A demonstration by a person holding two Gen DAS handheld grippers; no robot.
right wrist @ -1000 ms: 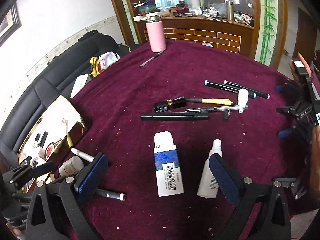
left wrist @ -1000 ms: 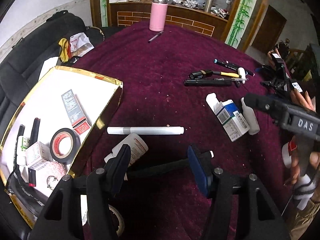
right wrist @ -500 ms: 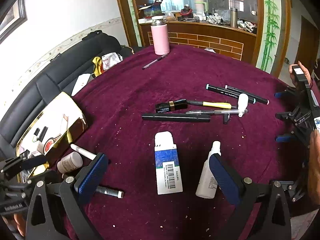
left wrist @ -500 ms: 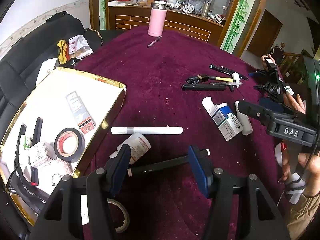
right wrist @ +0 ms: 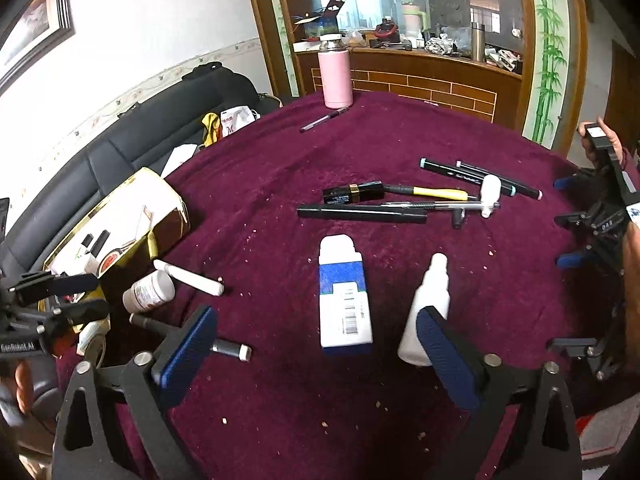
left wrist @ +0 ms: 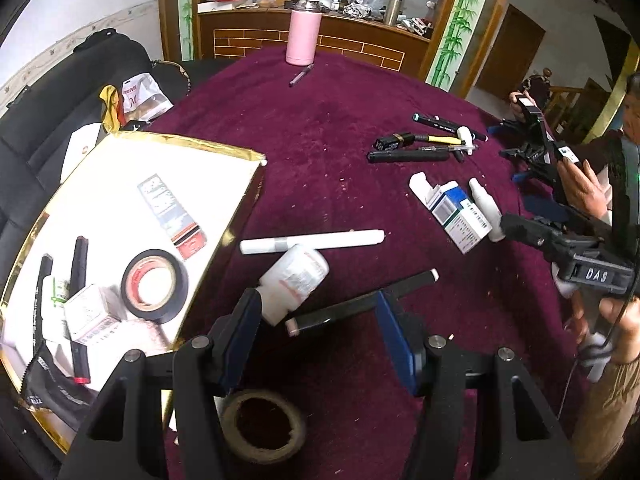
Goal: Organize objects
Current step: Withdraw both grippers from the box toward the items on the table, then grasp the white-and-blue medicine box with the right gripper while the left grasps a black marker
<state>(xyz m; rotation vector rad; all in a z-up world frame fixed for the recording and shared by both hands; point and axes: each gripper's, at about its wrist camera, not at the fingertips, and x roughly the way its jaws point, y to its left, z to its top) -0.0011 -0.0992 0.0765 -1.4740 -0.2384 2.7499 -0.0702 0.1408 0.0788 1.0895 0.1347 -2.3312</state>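
At the left edge of the dark red velvet table [left wrist: 320,128] lies the gold-rimmed white tray [left wrist: 132,168] with a roll of black tape [left wrist: 154,286] inside; just right of it the left gripper [left wrist: 316,316] has its jaws wide apart around a black marker with white ends [left wrist: 356,304], beside a white pill bottle [left wrist: 294,280]; further right the right gripper [right wrist: 316,344] is open too, with a blue and white carton [right wrist: 344,300] and a white spray bottle [right wrist: 426,304] between its fingers, gripping neither.

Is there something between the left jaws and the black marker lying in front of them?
Nothing visible blocks it. The left gripper is open, and the black marker lies on the cloth between its jaws. The white pill bottle lies close beside the left jaw.
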